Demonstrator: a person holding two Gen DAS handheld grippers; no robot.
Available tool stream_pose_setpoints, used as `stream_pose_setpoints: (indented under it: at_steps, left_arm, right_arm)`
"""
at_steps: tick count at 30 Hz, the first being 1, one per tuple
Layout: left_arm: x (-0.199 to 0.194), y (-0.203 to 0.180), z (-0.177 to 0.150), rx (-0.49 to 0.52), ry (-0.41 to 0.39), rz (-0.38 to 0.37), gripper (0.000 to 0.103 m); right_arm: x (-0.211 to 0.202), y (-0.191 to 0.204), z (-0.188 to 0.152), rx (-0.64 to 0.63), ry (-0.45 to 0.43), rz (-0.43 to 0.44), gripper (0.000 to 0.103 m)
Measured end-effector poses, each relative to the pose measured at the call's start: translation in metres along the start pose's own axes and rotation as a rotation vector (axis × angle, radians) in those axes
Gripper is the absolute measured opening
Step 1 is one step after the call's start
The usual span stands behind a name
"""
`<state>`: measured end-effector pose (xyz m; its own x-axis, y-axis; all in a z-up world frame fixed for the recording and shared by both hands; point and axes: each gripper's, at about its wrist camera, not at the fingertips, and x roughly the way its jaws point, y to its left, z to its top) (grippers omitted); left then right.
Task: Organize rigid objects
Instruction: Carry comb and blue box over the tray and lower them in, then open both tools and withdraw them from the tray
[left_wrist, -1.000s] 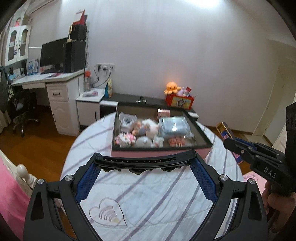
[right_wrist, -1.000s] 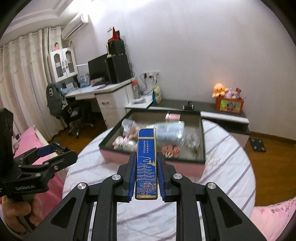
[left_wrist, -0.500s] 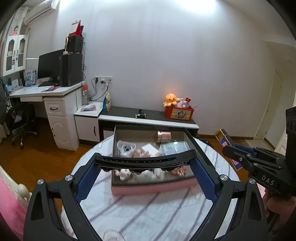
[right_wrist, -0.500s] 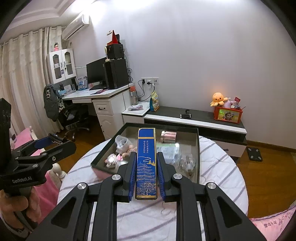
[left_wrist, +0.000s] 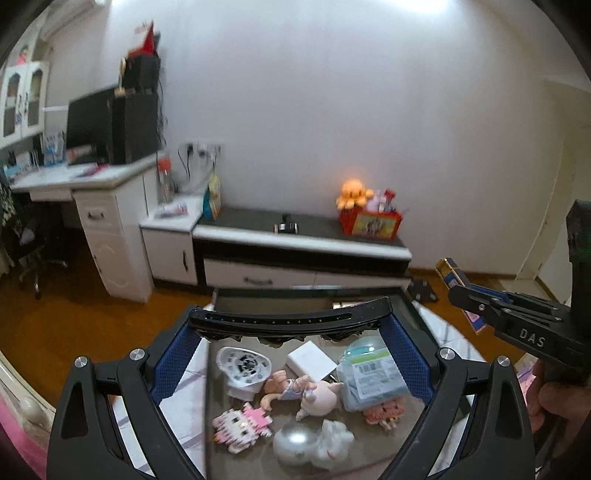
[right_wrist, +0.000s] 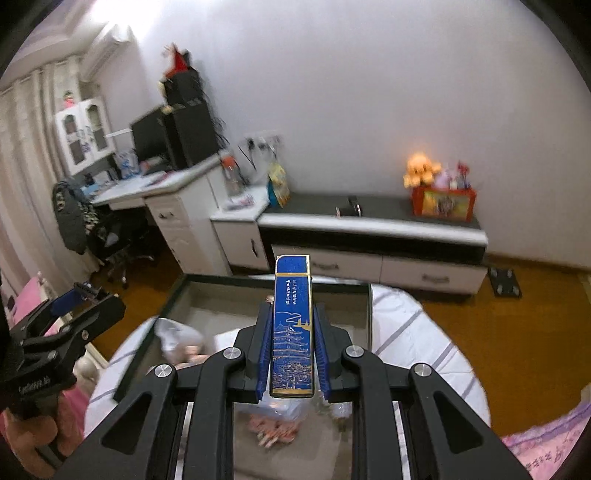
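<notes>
Left wrist view: left gripper, jaws spread wide on a black curved hair clip, poised above the tray of small toys.

Right wrist view: right gripper clamped on the blue-and-gold slim box, above the tray's near half. Risk: lowering either piece onto the crowded toys could leave it tilted or knock figures aside.

A round table in striped cloth — bearing a shallow tray of toys.
</notes>
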<state>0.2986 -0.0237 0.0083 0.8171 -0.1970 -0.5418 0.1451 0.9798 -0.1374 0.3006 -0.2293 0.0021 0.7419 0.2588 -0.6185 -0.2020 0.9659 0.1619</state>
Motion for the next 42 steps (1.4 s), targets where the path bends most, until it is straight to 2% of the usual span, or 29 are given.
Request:
stream_pose_setpoints:
  at_steps: [2,7,12,14,15,16,20,21,22,30,42]
  left_arm:
    - [0.024,-0.001,-0.002,-0.002,0.047,0.005,0.096]
    - [0.074,0.002,-0.011,-0.03,0.147,0.019,0.096]
    - [0.093,0.003,-0.02,-0.045,0.22,0.024,0.097]
    - [0.089,0.003,-0.023,-0.04,0.208,0.034,0.102]
    - [0.086,0.004,-0.023,-0.034,0.201,0.044,0.103]
    - [0.083,0.004,-0.024,-0.03,0.197,0.05,0.103]
    - [0.063,0.013,-0.03,-0.049,0.171,0.06,0.103]
    - [0.058,0.014,-0.031,-0.052,0.163,0.061,0.103]
    - [0.049,0.015,-0.033,-0.053,0.15,0.066,0.103]
    - [-0.01,0.015,-0.047,-0.053,0.054,0.076,0.103]
    - [-0.112,-0.008,-0.086,0.004,-0.04,0.086,0.103]
  right_arm:
    - [0.021,-0.012,0.0,0.038,0.036,0.002,0.021]
    - [0.045,-0.021,-0.004,0.056,0.079,0.002,0.021]
    - [0.062,-0.028,-0.008,0.086,0.103,0.014,0.023]
    - [0.065,-0.031,-0.01,0.095,0.106,0.027,0.046]
    - [0.065,-0.033,-0.01,0.101,0.105,0.028,0.075]
    - [0.062,-0.034,-0.012,0.107,0.089,0.03,0.087]
    - [0.045,-0.035,-0.013,0.129,0.045,0.027,0.089]
    - [0.042,-0.034,-0.014,0.134,0.04,0.021,0.094]
    - [0.035,-0.033,-0.016,0.139,0.033,0.016,0.103]
    - [-0.006,-0.014,-0.041,0.124,-0.005,0.026,0.103]
    - [-0.102,0.019,-0.09,0.096,-0.132,0.013,0.103]
